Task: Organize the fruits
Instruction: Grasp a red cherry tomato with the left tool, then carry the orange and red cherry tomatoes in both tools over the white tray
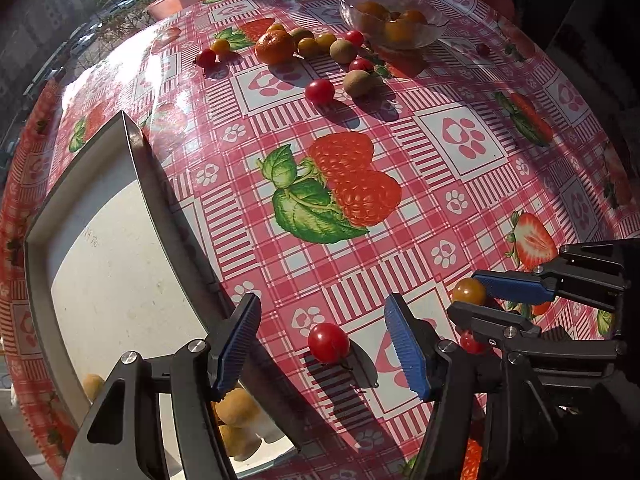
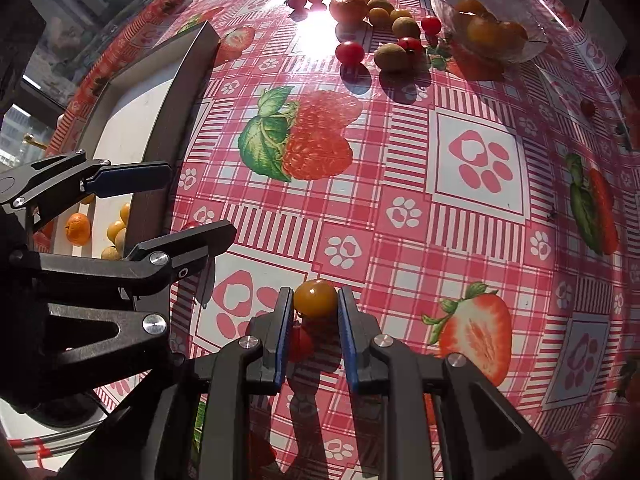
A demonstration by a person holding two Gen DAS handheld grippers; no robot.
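My right gripper (image 2: 315, 304) is shut on a yellow-orange cherry tomato (image 2: 315, 299), which sits low over the strawberry tablecloth. The left wrist view shows the same tomato (image 1: 469, 291) in that gripper (image 1: 478, 300) at the right edge. A red cherry tomato (image 1: 329, 342) lies on the cloth between the blue pads of my left gripper (image 1: 320, 320), which stands open and touches nothing. Another red tomato (image 2: 301, 340) lies just beneath the right gripper's left finger. From the right wrist, the left gripper (image 2: 188, 206) shows at the left.
A white tray with a metal rim (image 1: 140, 184) lies at the left and holds a mandarin (image 2: 78, 229) and several small pale fruits (image 1: 236, 408). At the far side lie a mandarin (image 1: 275, 47), red tomatoes (image 1: 319, 91), brownish fruits (image 1: 357, 83) and a glass bowl (image 1: 434, 32) of orange fruit.
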